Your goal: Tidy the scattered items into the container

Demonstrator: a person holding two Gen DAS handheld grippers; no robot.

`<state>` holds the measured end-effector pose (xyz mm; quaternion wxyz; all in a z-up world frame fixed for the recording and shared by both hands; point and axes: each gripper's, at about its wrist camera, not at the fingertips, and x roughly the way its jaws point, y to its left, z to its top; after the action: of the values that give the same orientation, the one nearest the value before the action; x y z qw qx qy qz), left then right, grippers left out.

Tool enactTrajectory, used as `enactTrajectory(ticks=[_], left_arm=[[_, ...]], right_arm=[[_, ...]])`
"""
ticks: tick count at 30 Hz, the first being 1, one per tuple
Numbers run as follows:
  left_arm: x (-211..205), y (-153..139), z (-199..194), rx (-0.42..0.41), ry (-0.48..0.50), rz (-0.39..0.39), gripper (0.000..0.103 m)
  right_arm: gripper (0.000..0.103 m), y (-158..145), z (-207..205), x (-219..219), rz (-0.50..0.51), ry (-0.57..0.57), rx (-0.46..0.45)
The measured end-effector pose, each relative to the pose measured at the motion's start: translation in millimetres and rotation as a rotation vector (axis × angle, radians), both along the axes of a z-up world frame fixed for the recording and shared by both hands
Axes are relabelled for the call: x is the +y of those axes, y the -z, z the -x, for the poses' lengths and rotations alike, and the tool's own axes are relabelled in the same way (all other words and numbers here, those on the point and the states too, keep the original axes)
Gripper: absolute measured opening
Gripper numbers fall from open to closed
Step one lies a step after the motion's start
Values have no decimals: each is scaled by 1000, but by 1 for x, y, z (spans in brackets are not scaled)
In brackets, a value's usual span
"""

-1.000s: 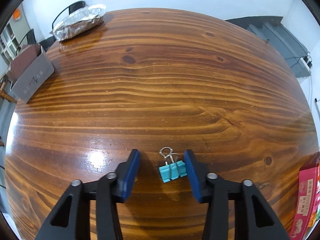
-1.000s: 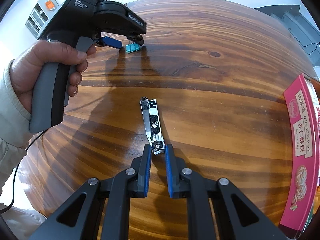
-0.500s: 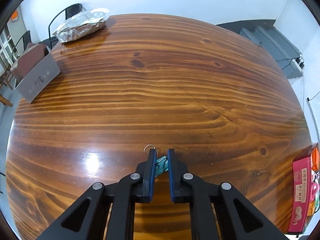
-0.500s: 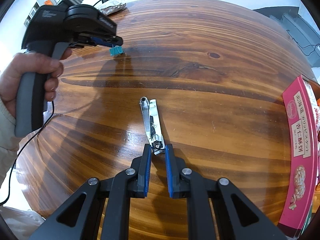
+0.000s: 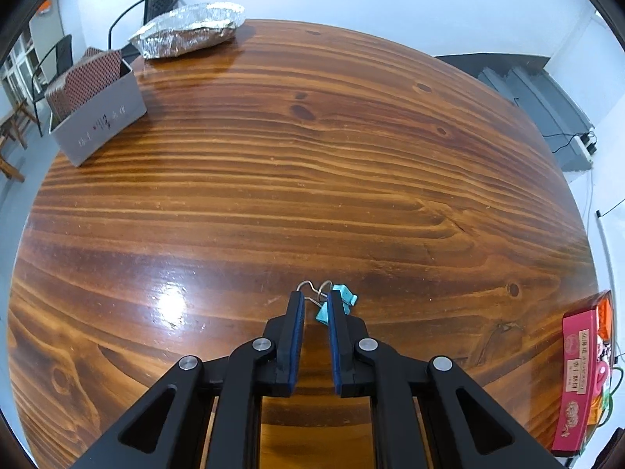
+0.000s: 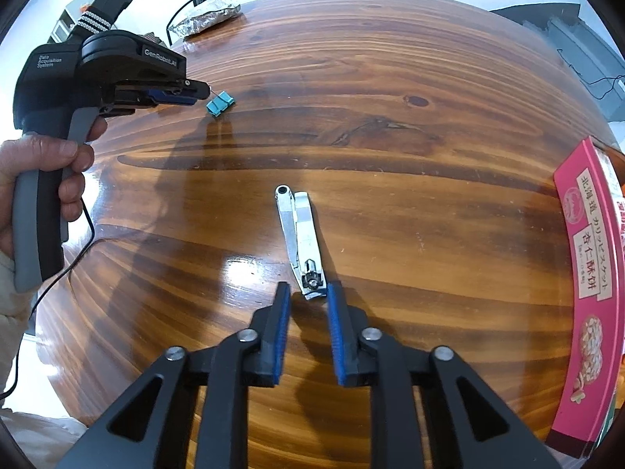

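1. The teal binder clip point(image 5: 339, 301) has left the table point(image 5: 312, 179) — my left gripper point(image 5: 315, 305) is pressed together on its wire handles, lifting it; a second ago it lay between spread jaws.
2. My right gripper point(image 6: 308, 298) is opening; the nail clipper point(image 6: 300, 239) now lies free between its pads, ungrasped.
3. The grey container point(image 5: 102, 125) stands at the far-left edge; open tabletop lies between.
4. A pink box point(image 6: 586, 293) crowds the right edge.

Both grippers were matte black linkages with silver round-head screws at the pivots and ribbed blue pads point(image 6: 282, 332) lining the fingers. The left gripper point(image 6: 197, 92) had a black housing lettered in white, a grey pistol handle and a thin black cable. A pale sleeve point(image 6: 8, 293), perhaps cream fleece, covered the wrist.
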<state>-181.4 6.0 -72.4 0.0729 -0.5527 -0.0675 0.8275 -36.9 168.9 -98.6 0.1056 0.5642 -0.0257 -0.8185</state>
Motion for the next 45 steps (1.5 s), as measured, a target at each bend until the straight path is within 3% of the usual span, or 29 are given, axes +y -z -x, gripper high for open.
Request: enactTrajectory(ticks=[2, 5, 6, 7, 9, 15, 20, 23, 24, 27, 33, 42, 45], left_arm=[[2, 2, -1, -7, 3, 1, 13], [3, 4, -1, -12, 5, 5, 13], [3, 5, -1, -14, 4, 9, 23], [4, 5, -1, -12, 0, 14, 45], [4, 4, -3, 13, -18, 23, 65], [8, 11, 0, -1, -57, -2, 65], [14, 21, 4, -4, -58, 27, 63], [18, 21, 4, 10, -16, 46, 58], [18, 21, 4, 12, -3, 45, 50], [11, 20, 5, 7, 43, 40, 39], [-3, 20, 0, -18, 170, 67, 38], [-9, 19, -13, -17, 135, 44, 42], [-7, 17, -12, -42, 50, 6, 47]], right_arm=[[37, -1, -1, -1, -6, -5, 2], [38, -2, -2, 0, -10, -6, 3], [38, -2, -2, 0, -11, -5, 3], [38, -2, -2, 0, -11, -5, 3], [38, -2, -2, -1, -14, -5, 3], [38, -2, -2, -2, -20, -8, 5], [38, -1, -2, -2, -20, -9, 5], [38, 0, -2, -1, -21, -8, 6], [38, -1, -2, -1, -23, -7, 6], [38, -1, -3, -1, -27, -7, 7], [38, 0, -2, 0, -31, -7, 5], [38, 0, -1, 2, -35, -10, 4], [38, 0, -1, 1, -36, -8, 6]])
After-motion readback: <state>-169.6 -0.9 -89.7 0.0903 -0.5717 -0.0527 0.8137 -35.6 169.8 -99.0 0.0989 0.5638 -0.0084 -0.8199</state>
